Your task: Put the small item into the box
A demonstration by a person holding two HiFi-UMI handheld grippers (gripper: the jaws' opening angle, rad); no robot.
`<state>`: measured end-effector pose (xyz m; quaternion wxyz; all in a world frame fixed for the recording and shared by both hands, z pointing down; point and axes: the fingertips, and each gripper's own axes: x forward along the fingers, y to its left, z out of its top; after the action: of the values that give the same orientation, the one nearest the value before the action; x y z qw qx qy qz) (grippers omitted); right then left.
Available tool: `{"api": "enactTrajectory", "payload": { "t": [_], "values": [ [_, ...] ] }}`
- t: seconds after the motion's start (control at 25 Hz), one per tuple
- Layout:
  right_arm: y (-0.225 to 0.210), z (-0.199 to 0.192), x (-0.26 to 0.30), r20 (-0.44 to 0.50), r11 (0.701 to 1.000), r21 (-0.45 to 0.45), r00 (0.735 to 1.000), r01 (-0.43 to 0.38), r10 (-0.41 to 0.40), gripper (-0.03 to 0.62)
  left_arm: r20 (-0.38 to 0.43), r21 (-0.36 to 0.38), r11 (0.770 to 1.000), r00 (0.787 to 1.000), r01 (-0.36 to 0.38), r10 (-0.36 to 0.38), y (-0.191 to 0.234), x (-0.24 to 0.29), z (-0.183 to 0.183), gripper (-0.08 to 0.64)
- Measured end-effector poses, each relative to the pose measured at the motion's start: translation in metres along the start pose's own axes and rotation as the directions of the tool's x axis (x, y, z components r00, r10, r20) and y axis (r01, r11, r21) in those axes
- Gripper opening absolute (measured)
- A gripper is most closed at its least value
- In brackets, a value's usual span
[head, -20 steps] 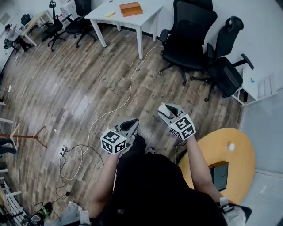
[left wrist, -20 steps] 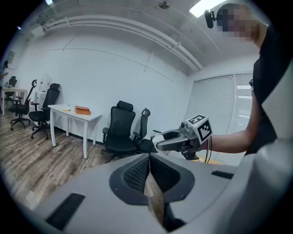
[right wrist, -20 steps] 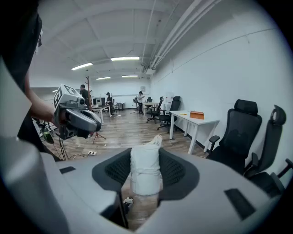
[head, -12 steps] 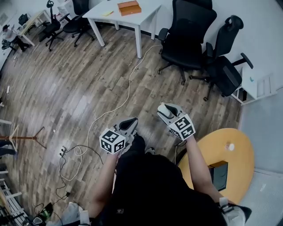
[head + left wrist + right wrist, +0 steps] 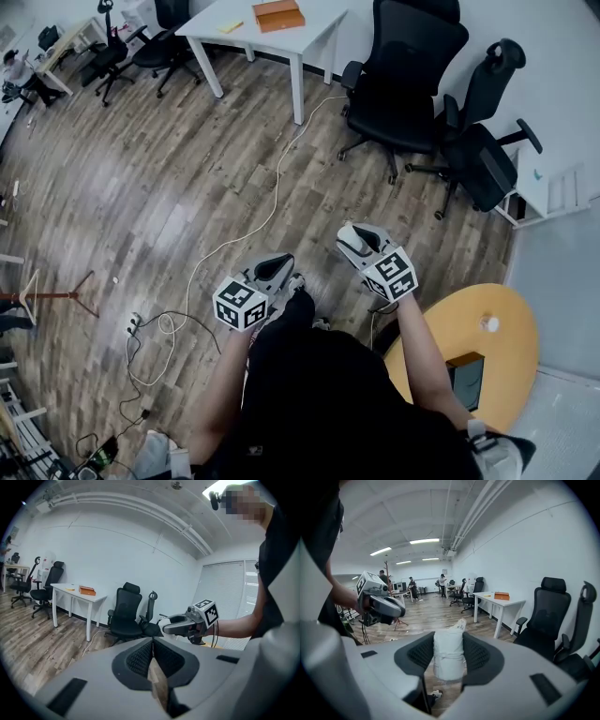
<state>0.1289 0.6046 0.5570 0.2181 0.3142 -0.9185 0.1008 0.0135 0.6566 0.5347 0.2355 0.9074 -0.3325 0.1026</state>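
My right gripper is shut on a small white wrapped item, which stands upright between the two black pads. In the head view the right gripper is held in the air over the wooden floor, left of a round yellow table. On that table lies a dark open box, with a small white thing near the far rim. My left gripper is shut with nothing in it. The head view shows the left gripper level with the right one.
Two black office chairs stand ahead on the right. A white table with an orange box is at the far middle. A white cable and dark cords run over the floor. People stand far off.
Both grippers hold nearly the same pose. The view has drifted slightly, so the yellow table sits a little lower and further right.
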Motion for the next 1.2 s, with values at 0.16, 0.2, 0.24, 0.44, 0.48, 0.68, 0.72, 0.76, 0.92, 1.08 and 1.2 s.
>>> {"api": "enactTrajectory", "payload": {
  "t": [0.16, 0.2, 0.24, 0.44, 0.48, 0.68, 0.72, 0.76, 0.92, 1.08, 1.2],
  "values": [
    [-0.021, 0.006, 0.018, -0.021, 0.999, -0.012, 0.999, 0.030, -0.030, 0.170, 0.001, -0.021, 1.000, 1.000, 0.006, -0.006, 0.024, 0.007, 0.007, 0.014],
    [-0.027, 0.008, 0.022, -0.022, 0.999, -0.009, 0.999, 0.038, -0.038, 0.170, 0.003, -0.024, 1.000, 1.000, 0.006, -0.006, 0.032, 0.009, 0.010, 0.014],
    [-0.032, 0.011, 0.025, -0.022, 0.999, -0.005, 0.999, 0.045, -0.045, 0.170, 0.004, -0.023, 1.000, 1.000, 0.008, -0.008, 0.039, 0.011, 0.014, 0.014],
    [-0.059, 0.027, 0.045, -0.023, 0.996, -0.017, 0.996, 0.082, -0.082, 0.170, 0.008, -0.002, 1.000, 1.000, 0.024, -0.024, 0.078, 0.024, 0.042, 0.014],
    [-0.064, 0.030, 0.049, -0.025, 0.995, -0.016, 0.995, 0.095, -0.096, 0.170, 0.003, 0.007, 1.000, 1.000, 0.029, -0.029, 0.084, 0.026, 0.048, 0.014],
    [-0.085, 0.043, 0.062, -0.030, 0.989, -0.002, 0.988, 0.149, -0.149, 0.170, -0.024, 0.034, 0.999, 0.999, 0.041, -0.040, 0.112, 0.031, 0.071, 0.014],
    [-0.090, 0.044, 0.064, -0.031, 0.989, -0.003, 0.988, 0.150, -0.150, 0.170, -0.024, 0.034, 0.999, 0.999, 0.036, -0.035, 0.118, 0.033, 0.074, 0.014],
    [-0.095, 0.045, 0.066, -0.033, 0.989, -0.006, 0.988, 0.151, -0.151, 0.170, -0.021, 0.032, 0.999, 0.999, 0.032, -0.031, 0.123, 0.036, 0.077, 0.014],
    [-0.122, 0.046, 0.073, -0.047, 0.988, -0.018, 0.987, 0.153, -0.154, 0.170, -0.022, 0.025, 0.999, 1.000, 0.022, -0.021, 0.136, 0.052, 0.085, 0.014],
    [-0.154, 0.053, 0.084, -0.035, 0.989, -0.025, 0.989, 0.144, -0.144, 0.170, -0.020, 0.013, 1.000, 1.000, -0.004, 0.005, 0.150, 0.069, 0.093, 0.014],
    [-0.180, 0.062, 0.094, -0.007, 0.993, -0.021, 0.993, 0.118, -0.118, 0.170, -0.014, 0.006, 0.999, 0.999, -0.032, 0.033, 0.162, 0.087, 0.104, 0.014]
  ]
}}
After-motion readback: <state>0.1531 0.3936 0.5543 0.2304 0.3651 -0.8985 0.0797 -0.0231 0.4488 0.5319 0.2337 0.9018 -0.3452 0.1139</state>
